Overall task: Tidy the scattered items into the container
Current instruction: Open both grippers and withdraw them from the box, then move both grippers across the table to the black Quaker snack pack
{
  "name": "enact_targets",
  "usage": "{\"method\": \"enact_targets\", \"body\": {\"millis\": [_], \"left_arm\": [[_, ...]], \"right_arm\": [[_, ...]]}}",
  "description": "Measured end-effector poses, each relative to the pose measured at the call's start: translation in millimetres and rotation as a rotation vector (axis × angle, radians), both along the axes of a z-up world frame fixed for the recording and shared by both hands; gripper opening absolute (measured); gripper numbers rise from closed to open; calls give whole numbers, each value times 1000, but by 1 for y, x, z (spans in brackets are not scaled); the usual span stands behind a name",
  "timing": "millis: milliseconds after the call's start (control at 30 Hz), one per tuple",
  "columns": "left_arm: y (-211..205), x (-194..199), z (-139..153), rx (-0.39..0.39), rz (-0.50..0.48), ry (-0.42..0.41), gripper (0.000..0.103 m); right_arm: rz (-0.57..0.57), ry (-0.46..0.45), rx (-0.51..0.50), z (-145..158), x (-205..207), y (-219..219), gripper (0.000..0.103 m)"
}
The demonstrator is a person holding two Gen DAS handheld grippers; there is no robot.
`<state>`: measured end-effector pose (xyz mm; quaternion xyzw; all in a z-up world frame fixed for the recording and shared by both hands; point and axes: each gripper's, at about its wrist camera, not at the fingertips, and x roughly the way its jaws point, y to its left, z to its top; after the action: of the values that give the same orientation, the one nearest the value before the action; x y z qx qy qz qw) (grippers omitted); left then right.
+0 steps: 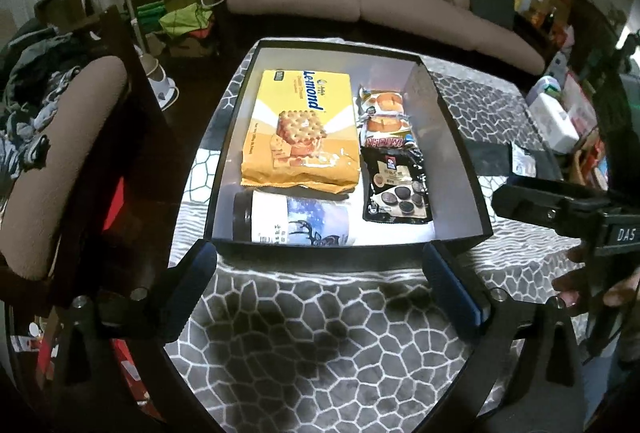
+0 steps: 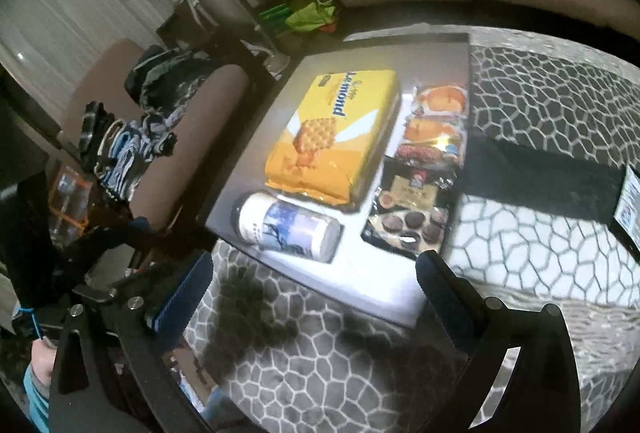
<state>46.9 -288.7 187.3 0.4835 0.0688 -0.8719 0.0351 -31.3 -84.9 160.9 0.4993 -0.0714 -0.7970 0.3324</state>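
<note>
My left tongs (image 1: 320,273) are spread wide with nothing between them, hovering over the patterned cloth (image 1: 320,345) on the surface. Just ahead of their tips sits the box (image 1: 460,169), black outside and pale inside. Everything lies in it. The jar (image 1: 296,219) lies on its side nearest my left tongs, against the near wall. Beyond it lies the yellow cracker pack (image 1: 300,131), flat and filling the left half. To the right of the pack runs a column of small packets: the dark cookie bag (image 1: 396,185) nearest, then two cake packets (image 1: 384,113) farther off.

My right tongs (image 2: 316,281) are also spread, pinching nothing. From them the box (image 2: 400,305) sits ahead and turned at an angle, its near edge between the fingers. The jar (image 2: 288,227) lies just past the left finger, the cookie bag (image 2: 412,213) just past the right one, the cracker pack (image 2: 336,137) farther on.

In the left view my right tongs (image 1: 560,209) show at the right edge, beside the box.
</note>
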Motion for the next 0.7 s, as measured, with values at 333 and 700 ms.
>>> {"method": "enact_targets", "body": {"millis": [333, 700], "left_arm": [[21, 25, 8, -32, 28, 22, 103], [96, 23, 11, -63, -33, 45, 103]], "right_arm": [[-12, 84, 52, 13, 37, 23, 103], [-103, 121, 95, 20, 52, 106, 103]]}}
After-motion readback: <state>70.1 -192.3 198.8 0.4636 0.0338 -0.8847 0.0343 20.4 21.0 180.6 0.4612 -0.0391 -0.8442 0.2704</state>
